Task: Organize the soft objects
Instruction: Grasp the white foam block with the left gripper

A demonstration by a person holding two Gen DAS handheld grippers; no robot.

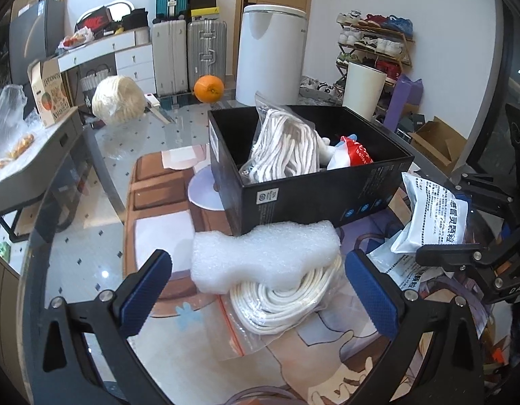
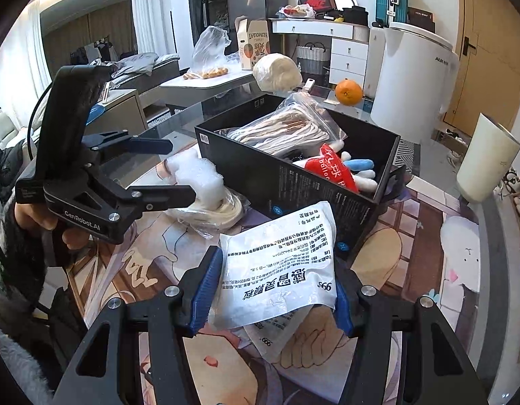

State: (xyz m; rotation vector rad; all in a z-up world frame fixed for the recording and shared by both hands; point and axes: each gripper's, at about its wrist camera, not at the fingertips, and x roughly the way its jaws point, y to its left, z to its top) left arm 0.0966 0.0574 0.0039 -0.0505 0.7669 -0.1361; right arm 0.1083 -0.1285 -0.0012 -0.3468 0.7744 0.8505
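Right gripper [image 2: 277, 290]: jaws drawn in on a white sachet [image 2: 280, 263], blue pads pressing its two side edges; the sachet is lifted off the table, just in front of the box.
Left gripper [image 1: 256, 290]: jaws wide apart, holding nothing; the foam and the rope bag lie between its pads without touching them.
Box [image 1: 314, 195]: black, open at the top, standing on the table; the landmark for everything below.
In the box: a bag of grey-white cord [image 1: 283, 148] leaning upright, a red-and-white packet [image 1: 353, 153] beside it, and a blue-and-white plush [image 2: 361, 168] at the end nearest the white bin.
Foam [image 1: 263, 253]: white block touching the near corner of the box, resting on the rope bag.
Rope bag [image 1: 283, 303]: clear zip bag of coiled white rope, just in front of the box, partly under the foam.
Second sachet [image 2: 273, 337]: flat on the mat, in front of the box, beneath the lifted one.
Mat [image 1: 158, 209]: printed, under the box.
Table [image 1: 118, 155]: glass.
Yarn ball [image 1: 116, 99]: cream, well behind the box at the far edge.
Orange [image 1: 208, 88]: behind the box, near the yarn ball.
Bin [image 1: 270, 54]: white, on the floor behind the box.
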